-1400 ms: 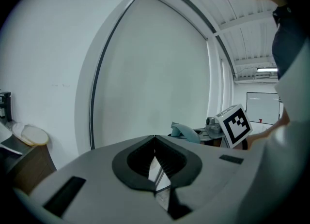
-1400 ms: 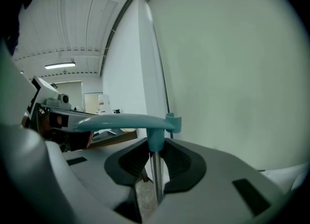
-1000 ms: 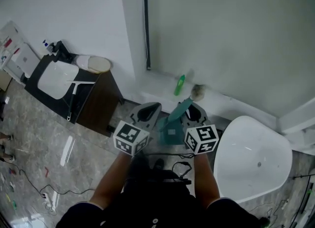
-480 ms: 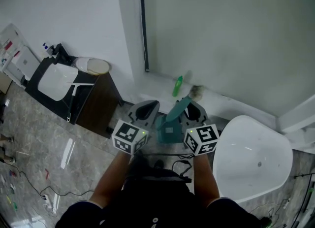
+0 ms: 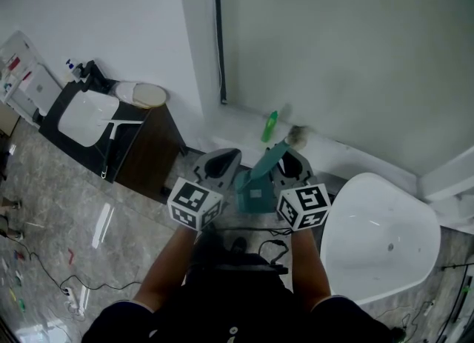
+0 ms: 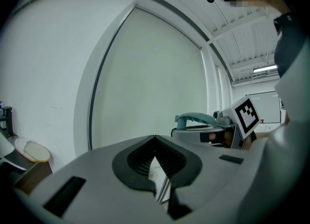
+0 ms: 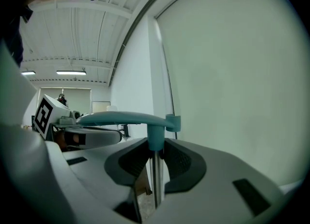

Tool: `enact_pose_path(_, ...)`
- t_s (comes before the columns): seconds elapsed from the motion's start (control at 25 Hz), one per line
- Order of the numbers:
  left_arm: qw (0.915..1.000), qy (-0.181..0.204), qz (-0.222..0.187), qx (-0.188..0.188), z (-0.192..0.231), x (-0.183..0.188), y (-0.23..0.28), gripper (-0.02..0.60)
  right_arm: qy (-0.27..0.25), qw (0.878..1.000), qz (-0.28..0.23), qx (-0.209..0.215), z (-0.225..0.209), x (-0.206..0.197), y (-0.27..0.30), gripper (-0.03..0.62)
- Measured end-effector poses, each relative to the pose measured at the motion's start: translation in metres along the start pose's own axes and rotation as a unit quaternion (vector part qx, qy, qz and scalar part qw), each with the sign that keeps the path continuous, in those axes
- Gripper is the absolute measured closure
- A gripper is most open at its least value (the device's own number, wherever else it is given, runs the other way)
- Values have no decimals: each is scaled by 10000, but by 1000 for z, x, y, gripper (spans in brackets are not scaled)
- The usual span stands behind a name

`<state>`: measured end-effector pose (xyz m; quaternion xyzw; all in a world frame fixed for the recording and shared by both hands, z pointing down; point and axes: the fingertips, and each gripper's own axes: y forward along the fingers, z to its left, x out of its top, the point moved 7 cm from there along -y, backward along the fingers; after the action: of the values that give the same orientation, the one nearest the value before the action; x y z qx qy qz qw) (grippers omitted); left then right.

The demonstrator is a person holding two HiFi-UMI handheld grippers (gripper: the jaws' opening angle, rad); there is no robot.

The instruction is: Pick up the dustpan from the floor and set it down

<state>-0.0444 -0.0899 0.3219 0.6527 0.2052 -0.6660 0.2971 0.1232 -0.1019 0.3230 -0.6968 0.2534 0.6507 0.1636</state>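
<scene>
A teal long-handled dustpan hangs upright in front of me; its pan (image 5: 255, 198) is above the floor between my two grippers. My right gripper (image 5: 293, 165) is shut on the upright shaft (image 7: 155, 170), just under the curved teal handle (image 7: 121, 117). In the right gripper view (image 7: 156, 146) the shaft stands between the dark pads. My left gripper (image 5: 224, 162) hovers to the left of the pan, apart from it. Its tips meet in the left gripper view (image 6: 155, 139) with nothing between them. The teal handle (image 6: 194, 118) shows to its right there.
A pale wall panel (image 5: 341, 52) stands close ahead. At its foot are a green bottle (image 5: 271, 127) and a small brush (image 5: 298, 138). A white tub (image 5: 378, 241) sits at the right. At the left is a dark cabinet (image 5: 144, 156) with a white basin (image 5: 87, 118). Cables (image 5: 270, 249) lie by my feet.
</scene>
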Motion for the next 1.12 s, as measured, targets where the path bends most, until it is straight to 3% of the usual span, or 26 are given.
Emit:
enact_pose_path(0.44, 9991, 183, 331, 203, 8, -29, 9, 568, 98, 9992, 366, -109, -16, -37, 12, 493)
enact_pose_path(1.12, 9939, -164, 1084, 123, 19, -130, 42, 566, 502, 9860, 1420, -708, -73, -184, 30, 493)
